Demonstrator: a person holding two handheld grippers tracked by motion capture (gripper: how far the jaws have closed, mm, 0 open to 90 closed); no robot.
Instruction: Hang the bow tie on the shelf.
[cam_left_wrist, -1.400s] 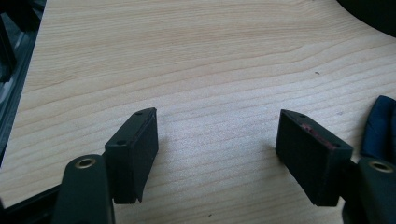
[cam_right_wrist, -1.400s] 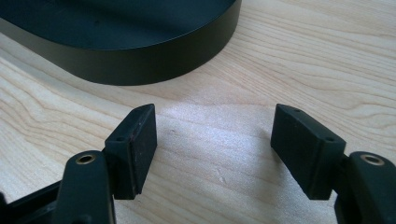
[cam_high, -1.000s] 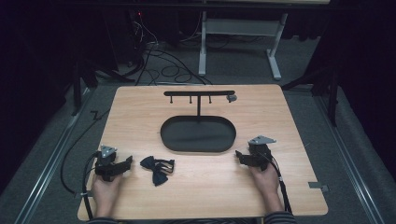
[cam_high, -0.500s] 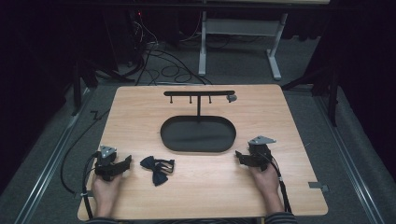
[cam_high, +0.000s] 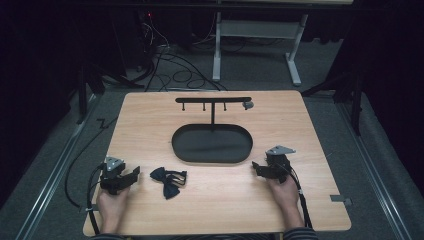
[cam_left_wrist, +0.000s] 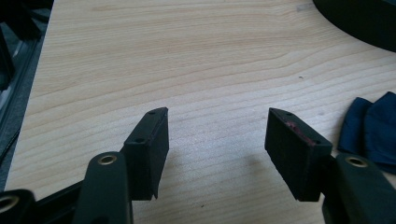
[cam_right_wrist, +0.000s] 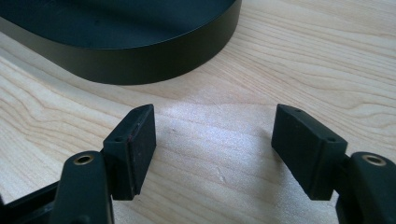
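Resting on table (cam_high: 150, 120) | left hand-held gripper (cam_high: 131, 176) wide, empty, near bow tie (cam_high: 169, 178) | right hand-held gripper (cam_high: 256, 167) wide, empty

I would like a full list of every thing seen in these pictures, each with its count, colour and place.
Bow tie: one, dark navy, flat on the table's near left, just right of the left tongs.
Stand with oval tray base: one, black, table centre; its post carries a crossbar with small hooks.
Table: one, light wood.
Cables: several, dark, on the grey floor behind the table.
Frame legs: light grey, on the floor at the back.
Left tongs: one, black, open, near left, held by a hand.
Right tongs: one, black, open, near right by the tray.
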